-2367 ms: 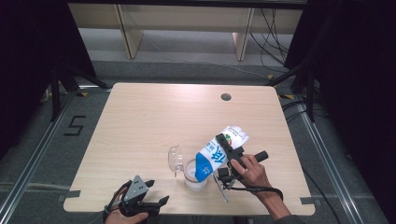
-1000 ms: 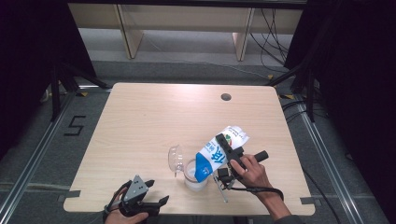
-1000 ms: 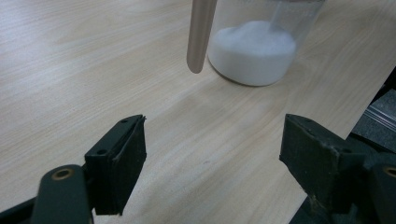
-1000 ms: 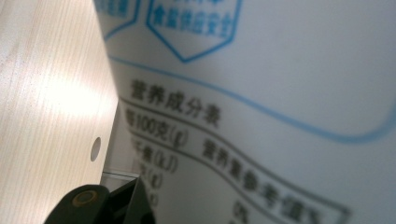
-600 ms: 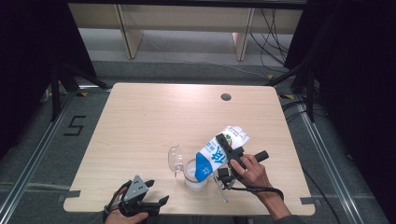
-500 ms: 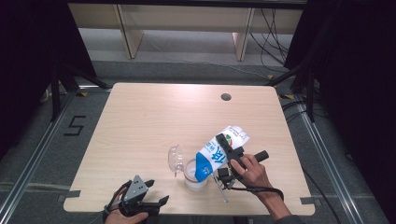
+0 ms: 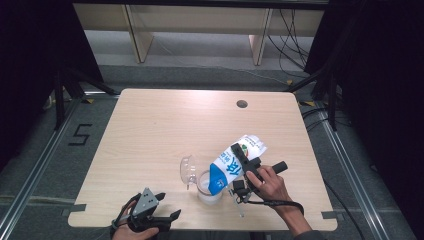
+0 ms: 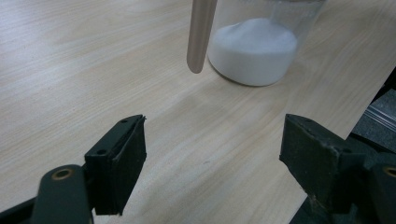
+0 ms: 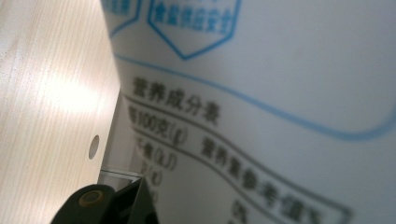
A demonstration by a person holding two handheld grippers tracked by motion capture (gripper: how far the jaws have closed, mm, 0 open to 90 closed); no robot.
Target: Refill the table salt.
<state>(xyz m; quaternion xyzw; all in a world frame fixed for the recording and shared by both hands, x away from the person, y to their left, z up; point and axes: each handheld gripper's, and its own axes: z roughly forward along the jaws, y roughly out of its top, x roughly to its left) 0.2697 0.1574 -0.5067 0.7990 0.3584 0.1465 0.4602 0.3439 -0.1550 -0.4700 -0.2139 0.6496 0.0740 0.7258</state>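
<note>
A white and blue printed bag (image 7: 234,161) is tilted mouth-down over a clear jar (image 7: 208,189) holding white powder. My right gripper (image 7: 240,153) is shut on the bag's middle, with a hand behind it. In the right gripper view the bag's printed side (image 9: 280,93) sits close up, with one black jaw at the bottom left. My left gripper (image 7: 167,205) rests open at the table's front edge, left of the jar. In the left gripper view the gripper (image 8: 212,163) is wide open with nothing between its jaws, and the jar (image 8: 254,51) stands ahead.
A clear glass piece (image 7: 188,170) lies just left of the jar. A tan rod (image 8: 201,35) hangs down in front of the jar in the left gripper view. The wooden table (image 7: 165,130) has a round hole (image 7: 242,104) at the back right.
</note>
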